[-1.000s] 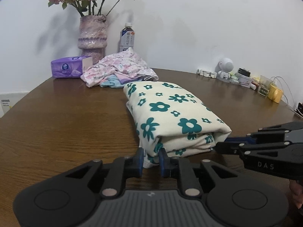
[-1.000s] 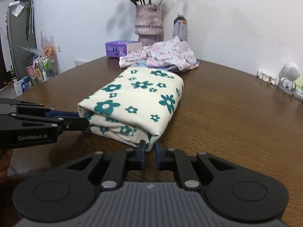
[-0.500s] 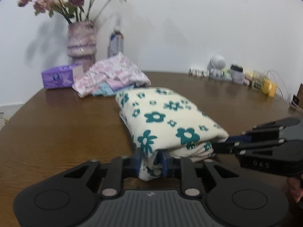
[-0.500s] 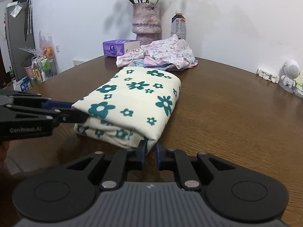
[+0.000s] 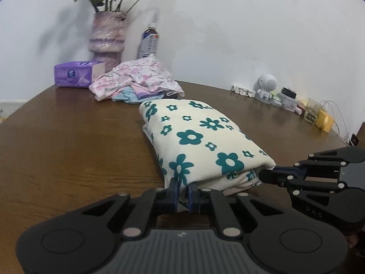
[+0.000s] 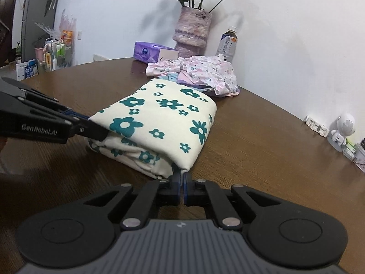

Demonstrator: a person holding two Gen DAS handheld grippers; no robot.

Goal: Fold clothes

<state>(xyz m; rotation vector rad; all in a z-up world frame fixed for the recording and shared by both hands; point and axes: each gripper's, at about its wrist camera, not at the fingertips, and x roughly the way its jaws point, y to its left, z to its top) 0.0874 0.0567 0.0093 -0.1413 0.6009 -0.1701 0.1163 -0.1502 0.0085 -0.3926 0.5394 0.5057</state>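
A folded cream garment printed with teal flowers (image 5: 200,141) lies on the brown wooden tabletop (image 5: 75,150), and everything else is best placed against it. At its near corner on the left side, the left claw (image 5: 183,189) pinches a fold of the cloth between its blue pads, the fabric bunched up between the two fingers. At the other near corner, the right claw (image 6: 181,178) has its pads pressed almost together on the thin edge of the top layer, which stands up between them. Each claw also shows in the other's view, reaching in from the side with its tip against the bundle's near end. Just beyond the far end of the flowered garment sits a loose heap of pink-patterned clothes (image 5: 139,80) with a pale blue piece under it. Behind that heap, against the white wall, stand a purple tissue box (image 5: 77,74), a mottled lilac vase (image 5: 108,36) of dried roses and a drinks bottle (image 5: 149,42). Well to the right of the garment, along the wall, stands a small white robot figurine (image 5: 265,88) among small clutter.
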